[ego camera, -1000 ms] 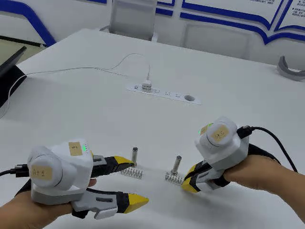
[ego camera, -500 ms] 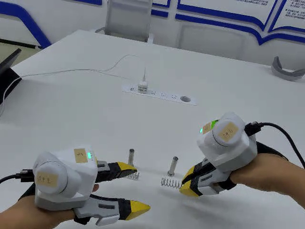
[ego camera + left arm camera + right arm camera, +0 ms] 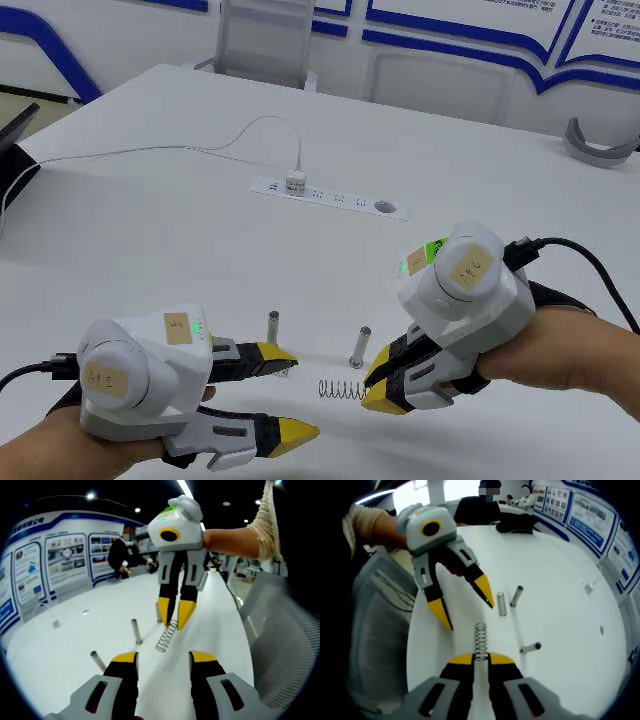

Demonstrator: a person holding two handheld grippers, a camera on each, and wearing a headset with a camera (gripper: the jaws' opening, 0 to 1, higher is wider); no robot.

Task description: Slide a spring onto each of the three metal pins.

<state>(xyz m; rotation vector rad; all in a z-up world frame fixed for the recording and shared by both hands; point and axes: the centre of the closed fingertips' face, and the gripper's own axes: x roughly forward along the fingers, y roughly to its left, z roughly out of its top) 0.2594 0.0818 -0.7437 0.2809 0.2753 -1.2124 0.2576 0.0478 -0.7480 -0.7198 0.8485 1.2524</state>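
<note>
We are dragging the thin coiled steel spring away from the short grey pin, the right gripper clamping it and the left gripper gaping wide.

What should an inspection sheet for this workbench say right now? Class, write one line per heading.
Surface: white table.
Job's things: left pin and right pin stand upright, neither carrying a spring; held spring sticks out from the jaws; second spring lies beside a pin.
Clutter: grey curved object at the far edge.
Grippers: right gripper shut on the held spring; left gripper open, holding nothing.
Cables: white cable plugged into the power strip; black cable from the right gripper.
Surroundings: chair; wall boards with blue lines.
</note>
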